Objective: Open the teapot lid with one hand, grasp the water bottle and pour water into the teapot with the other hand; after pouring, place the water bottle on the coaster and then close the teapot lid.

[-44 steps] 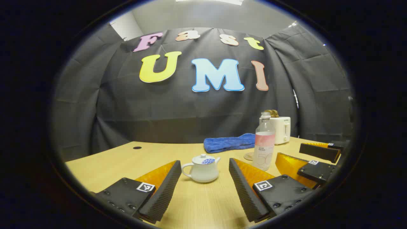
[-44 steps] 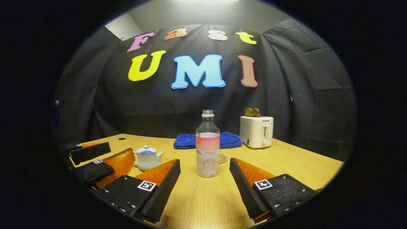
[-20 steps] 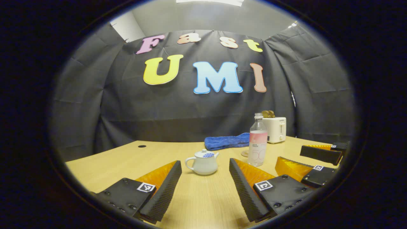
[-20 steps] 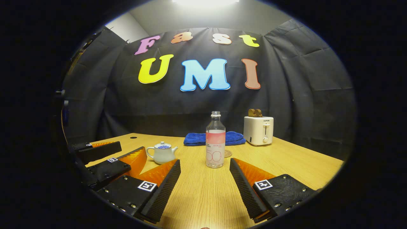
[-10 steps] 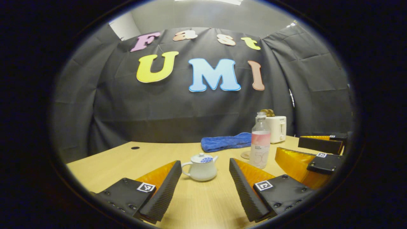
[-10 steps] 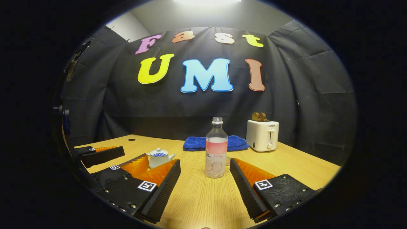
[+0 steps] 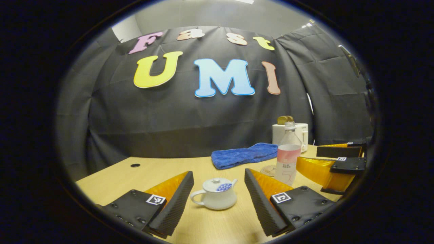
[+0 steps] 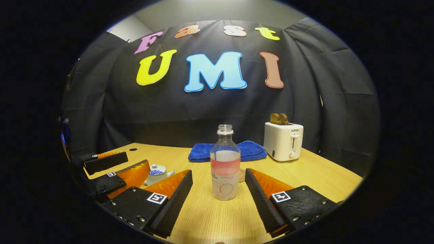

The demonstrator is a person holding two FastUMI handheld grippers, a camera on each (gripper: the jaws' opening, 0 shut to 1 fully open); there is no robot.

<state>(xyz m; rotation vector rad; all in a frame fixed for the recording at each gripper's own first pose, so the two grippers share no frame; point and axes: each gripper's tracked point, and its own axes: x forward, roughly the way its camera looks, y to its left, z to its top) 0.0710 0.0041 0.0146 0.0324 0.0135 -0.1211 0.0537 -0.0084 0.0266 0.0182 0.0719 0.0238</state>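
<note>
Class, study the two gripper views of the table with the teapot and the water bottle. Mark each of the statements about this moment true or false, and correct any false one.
1. The teapot has its lid on. True.
2. The right gripper is shut on the water bottle. False: its fingers stand open on either side of the bottle, not pressing on it.
3. The water bottle has no cap on its neck. True.
4. The left gripper holds the teapot lid in the air. False: it is open, with the teapot between its fingers and the lid in place.
5. The blue towel lies folded in front of the bottle. False: it lies behind it, beside the white toaster.
</note>
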